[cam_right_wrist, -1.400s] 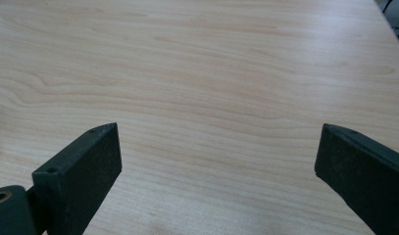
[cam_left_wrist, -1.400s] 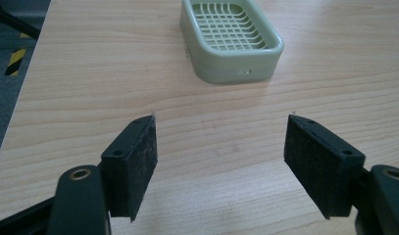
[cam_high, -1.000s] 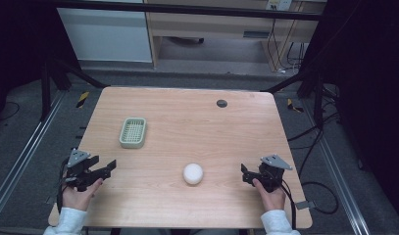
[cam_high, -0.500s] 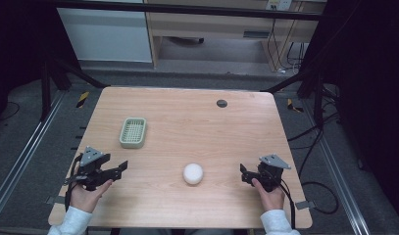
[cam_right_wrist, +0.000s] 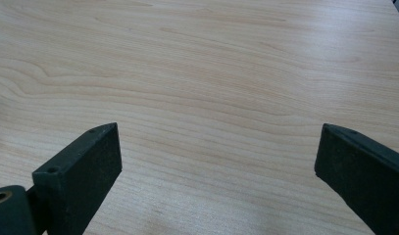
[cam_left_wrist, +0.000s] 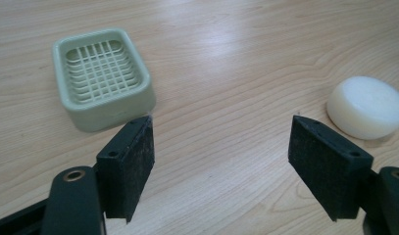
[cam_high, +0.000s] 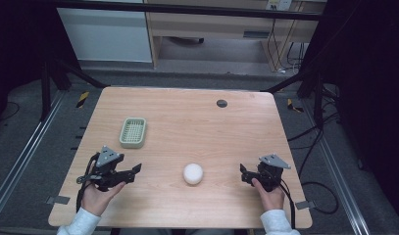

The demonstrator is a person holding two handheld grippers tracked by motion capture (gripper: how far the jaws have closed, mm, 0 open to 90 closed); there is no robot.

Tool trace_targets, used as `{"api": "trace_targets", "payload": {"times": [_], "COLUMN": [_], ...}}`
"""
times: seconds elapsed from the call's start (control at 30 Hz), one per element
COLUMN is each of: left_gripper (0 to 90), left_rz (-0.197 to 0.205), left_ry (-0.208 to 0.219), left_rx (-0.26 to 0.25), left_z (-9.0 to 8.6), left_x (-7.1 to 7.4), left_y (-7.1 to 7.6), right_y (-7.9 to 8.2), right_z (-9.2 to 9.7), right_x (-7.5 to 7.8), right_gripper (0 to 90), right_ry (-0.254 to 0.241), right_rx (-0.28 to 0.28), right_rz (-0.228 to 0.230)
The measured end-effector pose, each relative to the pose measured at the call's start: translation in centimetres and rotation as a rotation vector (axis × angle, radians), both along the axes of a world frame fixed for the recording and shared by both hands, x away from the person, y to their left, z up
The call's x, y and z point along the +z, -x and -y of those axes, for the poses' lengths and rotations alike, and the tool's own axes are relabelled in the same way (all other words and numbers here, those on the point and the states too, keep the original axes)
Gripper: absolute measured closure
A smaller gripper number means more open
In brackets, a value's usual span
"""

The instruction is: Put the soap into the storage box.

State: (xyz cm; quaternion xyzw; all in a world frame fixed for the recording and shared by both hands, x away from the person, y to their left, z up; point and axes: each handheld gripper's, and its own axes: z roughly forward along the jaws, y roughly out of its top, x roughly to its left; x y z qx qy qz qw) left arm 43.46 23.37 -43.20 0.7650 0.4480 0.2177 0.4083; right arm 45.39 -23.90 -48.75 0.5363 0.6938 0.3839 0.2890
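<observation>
Left gripper view shows soap dish (cam_left_wrist: 103, 78), soap (cam_left_wrist: 367, 106).

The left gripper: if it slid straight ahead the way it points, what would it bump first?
Probably nothing: the left gripper aims between the dish and the soap, at bare table.

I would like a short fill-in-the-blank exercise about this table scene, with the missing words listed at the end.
1. The green soap dish holds ____ inside it.
2. The white round soap lies on the table between the two ____.
3. The left gripper has its jaws ____.
4. In the left gripper view, the soap dish lies to the ____ of the soap.

Missing words: nothing; grippers; open; left
</observation>
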Motion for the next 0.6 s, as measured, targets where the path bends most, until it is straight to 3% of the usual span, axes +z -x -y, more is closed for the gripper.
{"api": "trace_targets", "payload": {"times": [0.6], "left_gripper": [23.6], "left_rz": [-0.016], "left_ry": [-0.059], "left_rx": [-0.086], "left_z": [3.3], "left_x": [0.6], "left_y": [-0.6], "right_y": [0.0], "right_z": [0.1], "right_x": [0.0], "right_gripper": [3.9], "right_ry": [-0.004], "right_rx": [-0.003], "right_rz": [-0.002]}}
